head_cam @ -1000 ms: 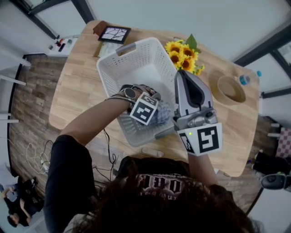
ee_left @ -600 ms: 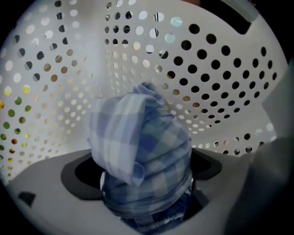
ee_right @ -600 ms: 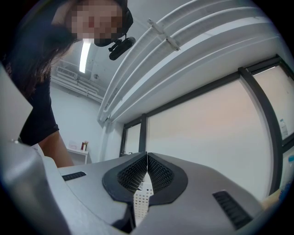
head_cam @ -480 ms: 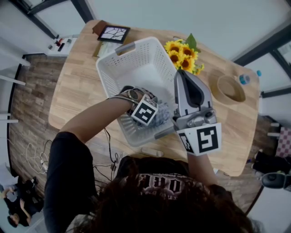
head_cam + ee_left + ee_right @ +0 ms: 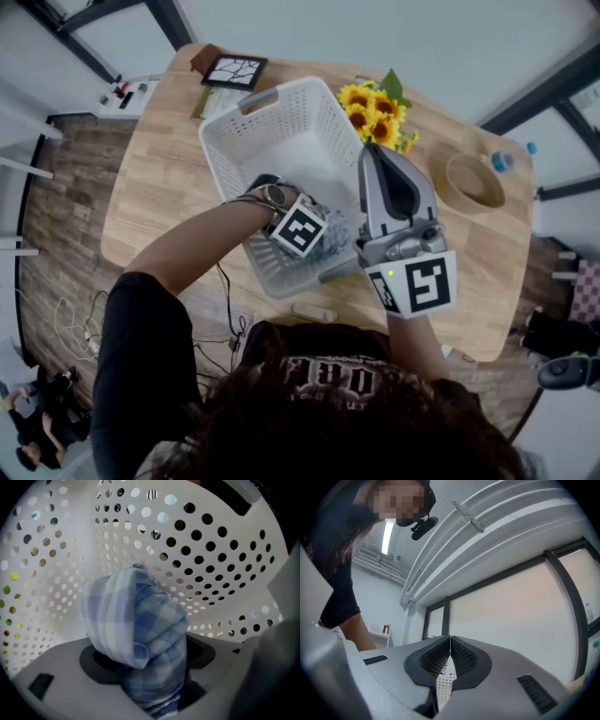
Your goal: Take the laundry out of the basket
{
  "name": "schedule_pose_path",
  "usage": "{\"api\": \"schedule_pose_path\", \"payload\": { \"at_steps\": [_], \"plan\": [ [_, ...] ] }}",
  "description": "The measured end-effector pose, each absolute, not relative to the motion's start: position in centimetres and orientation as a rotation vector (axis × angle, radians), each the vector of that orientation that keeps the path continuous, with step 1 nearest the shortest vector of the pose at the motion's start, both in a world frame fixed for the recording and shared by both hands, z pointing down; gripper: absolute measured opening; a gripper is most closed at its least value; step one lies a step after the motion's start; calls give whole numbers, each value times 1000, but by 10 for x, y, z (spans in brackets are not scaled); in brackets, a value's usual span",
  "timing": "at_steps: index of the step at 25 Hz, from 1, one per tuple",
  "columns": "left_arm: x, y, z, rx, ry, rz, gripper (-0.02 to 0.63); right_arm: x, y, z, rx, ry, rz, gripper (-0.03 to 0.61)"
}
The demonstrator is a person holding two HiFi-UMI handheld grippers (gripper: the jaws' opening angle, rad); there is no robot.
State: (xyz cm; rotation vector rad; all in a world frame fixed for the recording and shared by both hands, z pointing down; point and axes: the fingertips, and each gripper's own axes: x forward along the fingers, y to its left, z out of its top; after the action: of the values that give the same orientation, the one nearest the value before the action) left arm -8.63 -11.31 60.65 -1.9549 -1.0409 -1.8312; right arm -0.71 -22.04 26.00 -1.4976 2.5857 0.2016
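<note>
"Blue checked cloth (image 5: 136,634), that's the laundry. Where does it sit?"

"Bunched up low in the white perforated basket (image 5: 230,141), near the end closest to the person. It stands between the jaws of the left gripper (image 5: 147,660)."

"And those jaws?"

"Closing on it. The cloth fills the gap from pad to pad and bulges over the left one. Dotted basket wall curves all round behind it."

"The other gripper?"

"The right gripper (image 5: 450,653) is outside the basket, just beside its right wall, pointing up and away from the person. Its ribbed pads meet at the tip, with nothing held."

"What is the basket on?"

"A light wooden table (image 5: 159,178), set at a slant across it. The person's left forearm reaches in over the near rim, a wristwatch (image 5: 272,194) on it."

"Anything else on the table?"

"Sunflowers (image 5: 375,112) just past the basket's far right corner, a wooden bowl (image 5: 473,183) further right, and a dark framed tile (image 5: 234,70) at the far edge."
</note>
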Motion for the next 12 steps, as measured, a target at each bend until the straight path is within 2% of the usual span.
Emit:
{"api": "schedule_pose_path", "payload": {
  "at_steps": [3,12],
  "plan": [
    [-87,-113,604,-1953,-1043,-1831,331,-7,-219,260,-1500,2585,206,26],
    [-91,-116,595,-1933,-1006,-1858,273,-7,-216,256,-1501,2585,228,26]
  ]
}}
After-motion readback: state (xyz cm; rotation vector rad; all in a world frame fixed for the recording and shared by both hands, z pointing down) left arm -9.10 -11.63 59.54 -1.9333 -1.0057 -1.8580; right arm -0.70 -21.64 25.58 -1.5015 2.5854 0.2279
